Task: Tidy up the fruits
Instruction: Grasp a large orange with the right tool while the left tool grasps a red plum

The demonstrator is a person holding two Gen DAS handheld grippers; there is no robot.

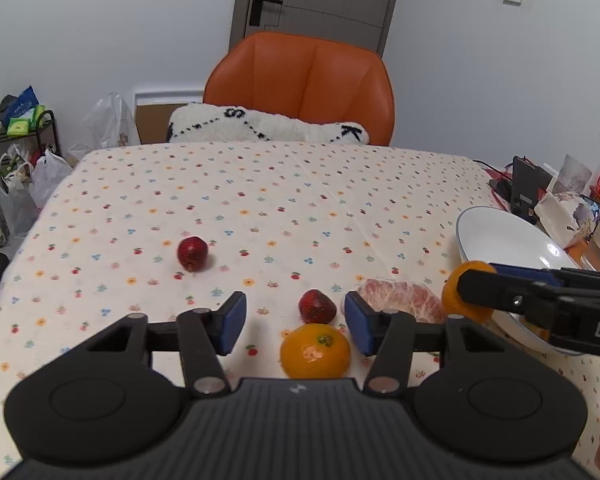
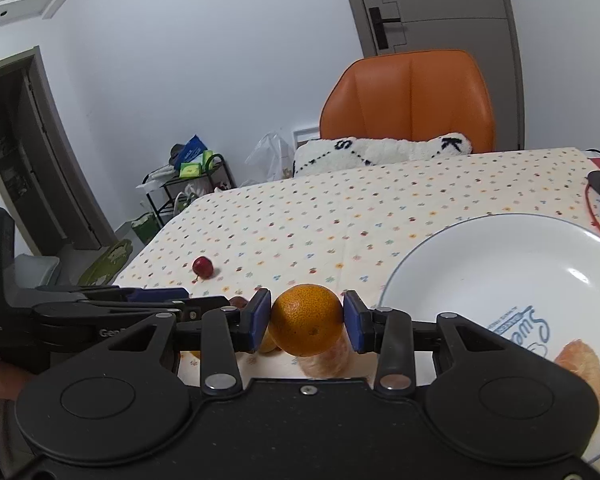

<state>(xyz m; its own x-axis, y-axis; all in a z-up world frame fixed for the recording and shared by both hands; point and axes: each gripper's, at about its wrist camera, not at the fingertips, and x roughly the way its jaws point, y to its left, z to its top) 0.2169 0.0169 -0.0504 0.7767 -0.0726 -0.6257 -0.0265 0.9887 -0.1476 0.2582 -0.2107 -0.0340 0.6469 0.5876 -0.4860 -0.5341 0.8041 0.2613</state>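
Plate: we are taking this white plate as our landmark; it is standing on the dotted tablecloth, stiff and breakable, and one peeled citrus piece is already lying in it.
Wrapped fruit: it is lying just beside the plate's rim; the film is looking slippery, so we judge a wide, soft hold across the middle is best.
Held orange: our right gripper is clamping it across its widest part, raised beside the plate's rim; it is firm and round, so it may roll out if we are squeezing off-centre.
Second orange: it is resting on the cloth, further from the plate than the wrapped fruit; our left gripper is standing spread wide around it, gripping nothing.
Near red fruit: it is sitting just behind that orange; small and probably soft, so we are planning light pressure.
Far red fruit: it is lying alone, well apart from the plate.
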